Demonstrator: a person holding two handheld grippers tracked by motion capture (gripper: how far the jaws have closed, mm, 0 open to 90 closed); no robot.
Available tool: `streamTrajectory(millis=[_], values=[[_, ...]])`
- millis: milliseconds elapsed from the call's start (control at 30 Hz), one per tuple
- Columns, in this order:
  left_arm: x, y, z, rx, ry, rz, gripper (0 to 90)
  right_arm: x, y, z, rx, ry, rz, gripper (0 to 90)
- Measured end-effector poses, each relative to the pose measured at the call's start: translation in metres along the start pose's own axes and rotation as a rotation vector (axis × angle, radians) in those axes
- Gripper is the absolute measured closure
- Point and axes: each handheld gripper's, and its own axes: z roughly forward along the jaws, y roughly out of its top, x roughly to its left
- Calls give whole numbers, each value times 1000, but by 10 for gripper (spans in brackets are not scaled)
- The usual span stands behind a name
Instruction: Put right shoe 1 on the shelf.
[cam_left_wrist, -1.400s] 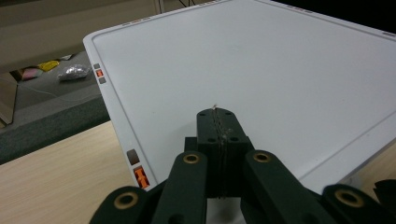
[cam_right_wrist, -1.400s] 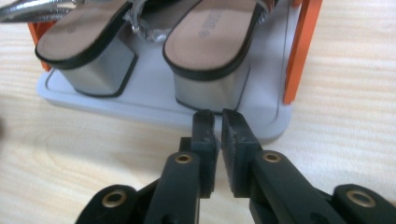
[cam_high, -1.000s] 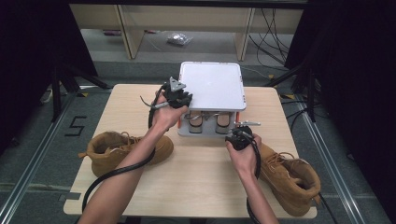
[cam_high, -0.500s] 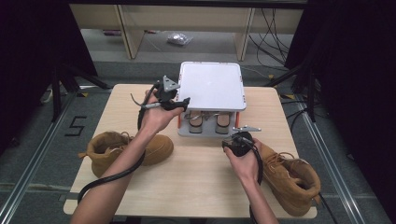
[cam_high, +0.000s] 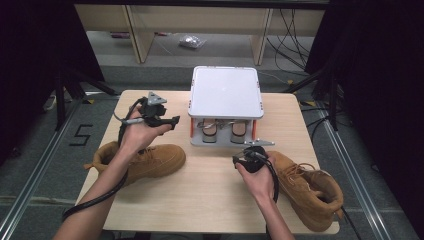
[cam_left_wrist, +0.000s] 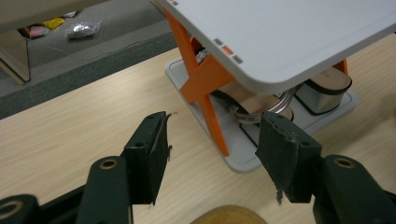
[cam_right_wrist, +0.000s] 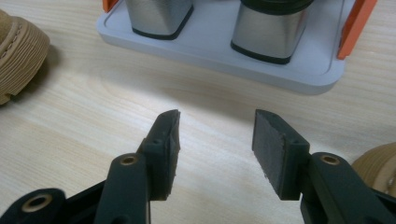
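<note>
Jaws on left gripper (cam_left_wrist: 212, 154) and right gripper (cam_right_wrist: 215, 149) just opened wide, nothing between them. Rack (cam_high: 226, 92) holds two steel shoe forms (cam_right_wrist: 264, 30) on its base tray; one boot (cam_high: 145, 160) front-left of the rack, other boot (cam_high: 310, 187) front-right.

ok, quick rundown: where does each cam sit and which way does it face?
High view: above the person's side, looking forward and down at the table; both forearms, left gripper, right gripper, two boots.
Left gripper view: rides the left gripper, faces the white stand from its corner; open jaws show.
Right gripper view: rides the right gripper, low, facing the stand's base tray; open jaws show.
Shared: all three show the stand and tabletop.
</note>
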Motion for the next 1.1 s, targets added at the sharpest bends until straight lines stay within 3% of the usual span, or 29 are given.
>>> streamTrajectory(millis=[133, 233, 267, 533, 700, 867, 1100], values=[[8, -9, -9, 11, -3, -21, 427, 3, -1, -1, 8, 2, 5, 517], [17, -16, -16, 21, 3, -7, 429, 6, -1, -1, 15, 2, 18, 515], [20, -18, -18, 22, 7, -3, 429, 5, -2, -1, 18, 8, 1, 515], [36, -36, -35, 43, 26, -38, 414, 7, -5, 1, 24, 8, -4, 510], [48, -44, -43, 44, 30, -37, 412, 8, -4, 2, 33, 15, -8, 505], [54, -53, -51, 53, 48, -84, 412, 7, -5, 2, 38, 17, -9, 502], [65, -60, -59, 75, 61, -91, 412, 9, -7, 1, 44, 24, -2, 500]])
